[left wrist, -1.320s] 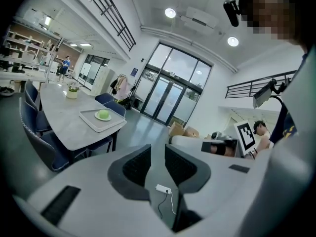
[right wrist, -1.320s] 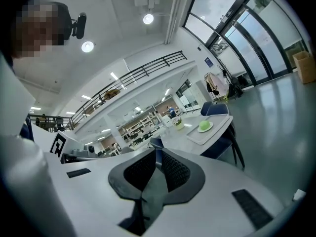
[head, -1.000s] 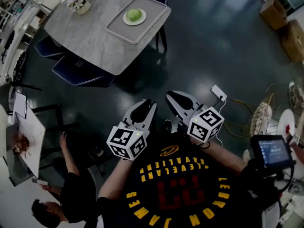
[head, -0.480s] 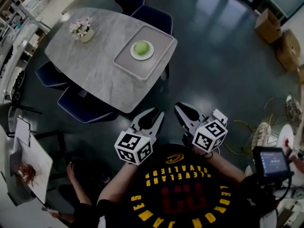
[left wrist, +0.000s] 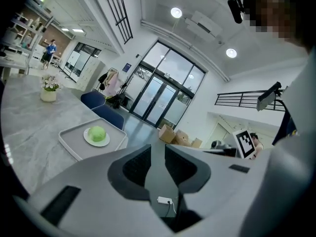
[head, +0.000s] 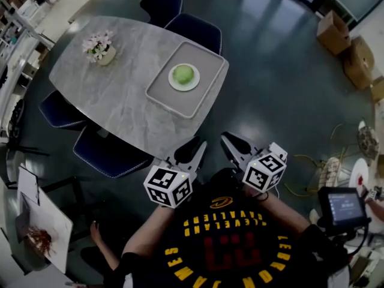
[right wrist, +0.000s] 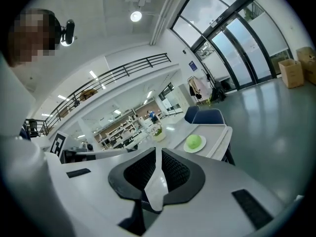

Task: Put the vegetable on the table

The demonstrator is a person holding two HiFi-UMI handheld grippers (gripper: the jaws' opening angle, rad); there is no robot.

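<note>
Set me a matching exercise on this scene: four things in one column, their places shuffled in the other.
Things:
1. vegetable
2. plate
3. flower pot
4. cardboard boxes

Places:
A. on the floor, away from the table
B. on the tray
C. on the plate
D. straight on the table, apart from the tray

Pairs: 1-C, 2-B, 3-D, 4-A
</note>
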